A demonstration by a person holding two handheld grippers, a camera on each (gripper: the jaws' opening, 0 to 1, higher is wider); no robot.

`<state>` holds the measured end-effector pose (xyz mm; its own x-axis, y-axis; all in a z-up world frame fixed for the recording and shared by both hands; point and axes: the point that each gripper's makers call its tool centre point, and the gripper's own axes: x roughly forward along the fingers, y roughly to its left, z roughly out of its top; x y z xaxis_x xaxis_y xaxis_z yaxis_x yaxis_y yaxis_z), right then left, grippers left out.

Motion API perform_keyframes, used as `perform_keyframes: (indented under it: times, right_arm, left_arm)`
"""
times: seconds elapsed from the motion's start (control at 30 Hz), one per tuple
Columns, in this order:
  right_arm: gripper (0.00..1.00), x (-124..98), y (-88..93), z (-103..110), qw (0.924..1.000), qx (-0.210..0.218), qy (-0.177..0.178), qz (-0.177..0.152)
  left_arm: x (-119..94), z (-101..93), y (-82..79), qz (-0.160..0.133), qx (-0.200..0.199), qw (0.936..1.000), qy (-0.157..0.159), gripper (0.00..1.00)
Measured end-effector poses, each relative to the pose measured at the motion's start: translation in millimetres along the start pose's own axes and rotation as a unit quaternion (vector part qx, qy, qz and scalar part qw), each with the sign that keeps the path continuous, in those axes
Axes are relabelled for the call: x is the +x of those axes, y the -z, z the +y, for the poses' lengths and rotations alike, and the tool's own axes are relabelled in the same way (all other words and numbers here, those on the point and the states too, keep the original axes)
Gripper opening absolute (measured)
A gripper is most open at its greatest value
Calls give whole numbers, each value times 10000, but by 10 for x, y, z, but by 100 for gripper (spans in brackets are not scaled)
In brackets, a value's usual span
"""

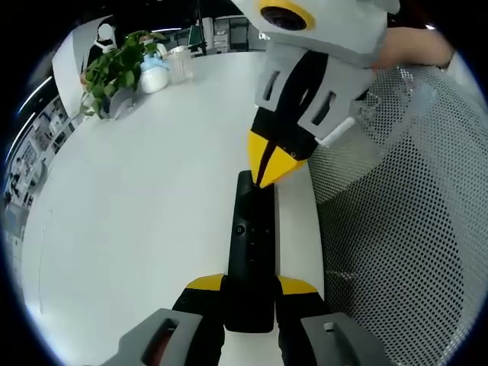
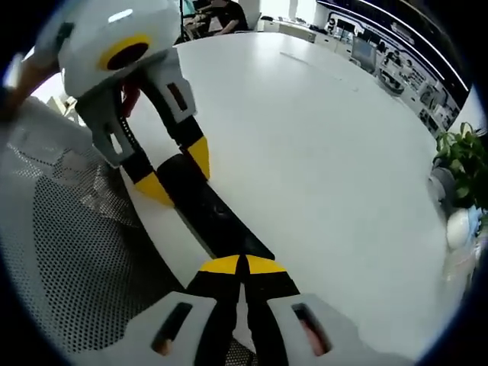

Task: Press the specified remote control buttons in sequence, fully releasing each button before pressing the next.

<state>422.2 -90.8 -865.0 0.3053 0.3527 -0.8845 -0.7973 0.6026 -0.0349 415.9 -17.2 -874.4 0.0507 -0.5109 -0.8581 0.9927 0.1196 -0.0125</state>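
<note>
You work at a white table (image 1: 137, 213), and its near edge is your landmark: a long black remote (image 1: 252, 252) lies along that edge, just inside it, flat on the white top. Beyond the edge, off the table, spreads a grey perforated mesh surface (image 1: 404, 229), likely a chair, and it runs alongside the remote for the whole of its length. At the far side of the table from the edge stands a green leafy plant (image 1: 114, 69), with a white-and-blue rounded object (image 1: 154, 75) and a clear cup (image 1: 180, 64) just beside it; what the rounded object is, you cannot tell. Your left gripper (image 1: 252, 286) holds one end of the remote: its yellow-tipped jaws sit on either side of the black body, closed against it, pinning it by the table edge. Your right gripper (image 1: 268, 169) comes down at the remote's other end with its two yellow tips brought together to a single point, and that point rests on the remote's top face; whether it presses a button there is too small to tell. In the right gripper view the same holds from the opposite end: the remote (image 2: 206, 213) runs from your right gripper (image 2: 242, 264), jaws together, to the left gripper (image 2: 177, 172) straddling it. A small round button (image 1: 240, 229) shows midway along the remote.
</note>
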Motion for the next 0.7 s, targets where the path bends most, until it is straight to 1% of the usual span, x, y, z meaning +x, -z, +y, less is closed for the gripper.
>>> perform_keyframes:
  times: [0.23, 0.37, 0.5, 0.53, 0.6, 0.7]
  right_arm:
    - [0, 4, -5, -17, 9986, 514, -122, 13]
    - [0, -1, -2, -9, 9979, 633, -121, 98]
    - [0, -7, 3, -22, 9969, 769, -153, 95]
    - [0, -12, -2, -40, 9966, 819, -96, 86]
    - [0, -18, -17, -60, 9968, 800, -52, 44]
    - [0, -18, -29, -44, 9967, 803, -94, 18]
  left_arm:
    - [-1, 0, 0, -15, -4, 10000, 6, 25]
    - [-1, 1, 0, -30, -10, 10000, 1, 25]
    - [0, 0, 1, -22, 1, 10000, 7, 25]
    - [0, -1, 1, -22, 0, 10000, 5, 25]
    - [-1, -2, 1, -26, 10, 10000, 4, 25]
    - [0, -1, 3, -21, 20, 10000, 8, 24]
